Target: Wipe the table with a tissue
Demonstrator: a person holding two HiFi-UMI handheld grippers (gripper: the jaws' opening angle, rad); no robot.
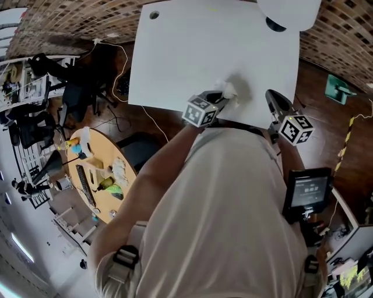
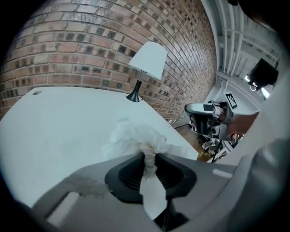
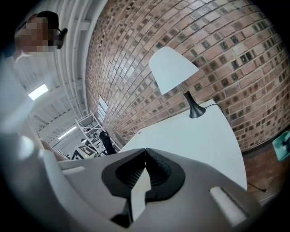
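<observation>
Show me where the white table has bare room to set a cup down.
Most of the white rectangular table is bare: the wide stretch from the round cable hole across to the white-shaded lamp. It is crowded only at the near edge, where the left gripper holds the crumpled white tissue and the right gripper hangs.

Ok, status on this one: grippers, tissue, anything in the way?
Left gripper shut on tissue, over table's near edge. Right gripper shut, empty. Lamp at far edge.
</observation>
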